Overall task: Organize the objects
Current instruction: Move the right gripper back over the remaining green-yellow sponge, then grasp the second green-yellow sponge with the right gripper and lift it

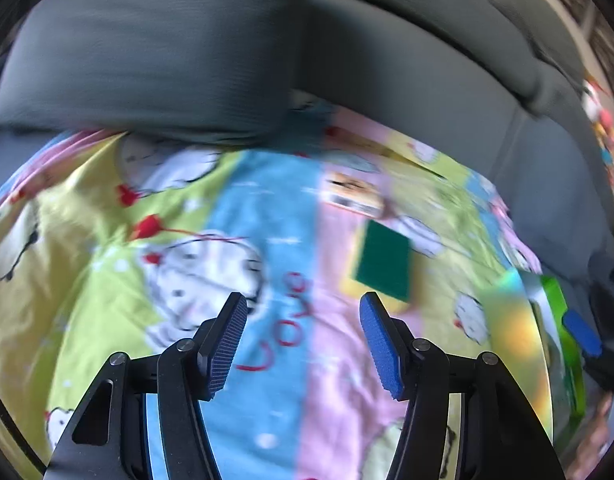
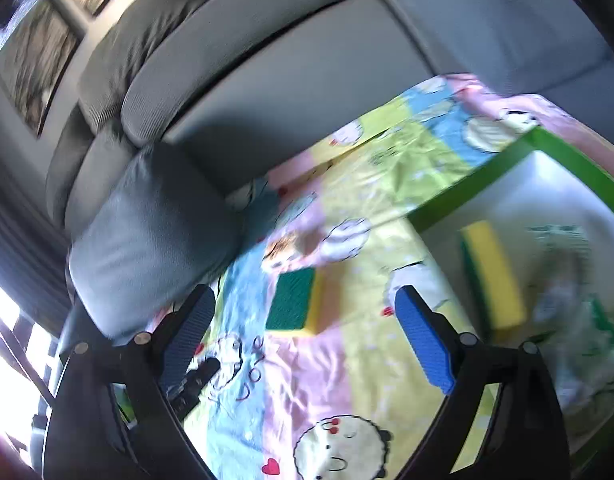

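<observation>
both views smeared by motion, so fine detail is soft. working over a sofa (image 1: 427,92) with a bright cartoon-print blanket (image 1: 267,240) spread on the seat. left claw (image 1: 303,340) stands partly apart with nothing between its blue pads; right claw (image 2: 303,332) stands wide, also empty. one sponge (image 2: 295,300), green scourer face up with yellow foam under it, lies loose on the blanket, in the right view beyond and between the right claw's fingers, not touched by them; the left view has it far and right of the left claw. a green-rimmed white bin (image 2: 467,184) sits on the blanket at the right, and a second sponge (image 2: 493,276) stands on edge inside it beside some crumpled clear wrapping (image 2: 579,300). a small printed packet (image 1: 353,196) lies farther back on the blanket, too blurred to read. a grey cushion (image 2: 147,240) rests at the far left. my read: one sponge is sorted, and the step in hand is the reach for the loose one. next move calls for lowering a claw to straddle that sponge across its narrow sides, closing gently on the foam, then carrying it right into the bin.
</observation>
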Action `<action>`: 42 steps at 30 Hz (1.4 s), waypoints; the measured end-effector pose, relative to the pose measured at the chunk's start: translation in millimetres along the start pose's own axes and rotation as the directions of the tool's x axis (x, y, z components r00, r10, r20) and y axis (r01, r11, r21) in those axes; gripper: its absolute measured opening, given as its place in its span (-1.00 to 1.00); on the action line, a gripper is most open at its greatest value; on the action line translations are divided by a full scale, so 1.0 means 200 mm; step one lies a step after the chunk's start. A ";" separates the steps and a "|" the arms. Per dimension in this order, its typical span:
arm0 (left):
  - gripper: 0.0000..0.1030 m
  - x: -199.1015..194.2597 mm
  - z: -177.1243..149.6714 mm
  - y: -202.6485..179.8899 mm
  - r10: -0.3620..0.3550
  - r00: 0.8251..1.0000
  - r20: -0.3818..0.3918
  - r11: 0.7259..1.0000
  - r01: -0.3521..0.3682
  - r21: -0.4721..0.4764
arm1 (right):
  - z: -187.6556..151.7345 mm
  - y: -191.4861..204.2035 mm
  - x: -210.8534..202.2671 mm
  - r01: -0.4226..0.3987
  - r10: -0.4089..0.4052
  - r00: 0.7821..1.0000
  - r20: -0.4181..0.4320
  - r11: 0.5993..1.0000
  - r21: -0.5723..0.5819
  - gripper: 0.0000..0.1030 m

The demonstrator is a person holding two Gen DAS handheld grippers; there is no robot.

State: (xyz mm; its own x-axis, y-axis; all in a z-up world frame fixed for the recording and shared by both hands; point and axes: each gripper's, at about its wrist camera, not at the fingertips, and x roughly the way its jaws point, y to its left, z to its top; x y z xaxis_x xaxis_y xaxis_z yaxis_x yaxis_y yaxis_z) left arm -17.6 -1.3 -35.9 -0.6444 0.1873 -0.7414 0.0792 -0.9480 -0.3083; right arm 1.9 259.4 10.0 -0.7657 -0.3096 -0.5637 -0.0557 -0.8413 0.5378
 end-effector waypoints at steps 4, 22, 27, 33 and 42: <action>0.16 -0.01 0.02 0.11 0.012 1.000 0.006 0.997 -0.012 -0.078 | -0.06 0.10 0.13 0.015 -0.019 0.998 -0.060 0.997 -0.071 0.78; 0.17 0.12 0.01 0.18 0.011 0.995 -0.098 0.996 -0.020 -0.088 | -0.19 0.28 0.72 0.139 -0.164 0.976 -0.145 0.976 -0.169 0.73; 0.17 0.14 0.01 0.22 0.004 0.993 -0.120 0.991 -0.020 -0.133 | -0.24 0.29 0.86 0.164 -0.207 0.963 -0.172 0.958 -0.235 0.62; 0.18 0.14 0.01 0.23 0.004 0.992 -0.125 0.990 -0.021 -0.138 | -0.31 0.30 0.94 0.251 -0.320 0.935 -0.155 0.903 -0.349 0.23; 0.18 0.15 0.01 0.21 0.020 0.991 -0.134 0.991 -0.037 -0.127 | -0.33 0.27 0.84 0.170 -0.273 0.889 -0.367 0.942 -0.288 0.21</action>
State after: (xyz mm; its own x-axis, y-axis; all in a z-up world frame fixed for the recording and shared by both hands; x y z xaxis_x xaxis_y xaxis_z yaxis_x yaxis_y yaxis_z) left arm -35.2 -36.4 -70.7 -0.5350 0.2013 -0.8205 0.1985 -0.9141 -0.3537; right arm -88.1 133.2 -97.2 -0.4304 -0.2088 -0.8782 0.0017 -0.9731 0.2305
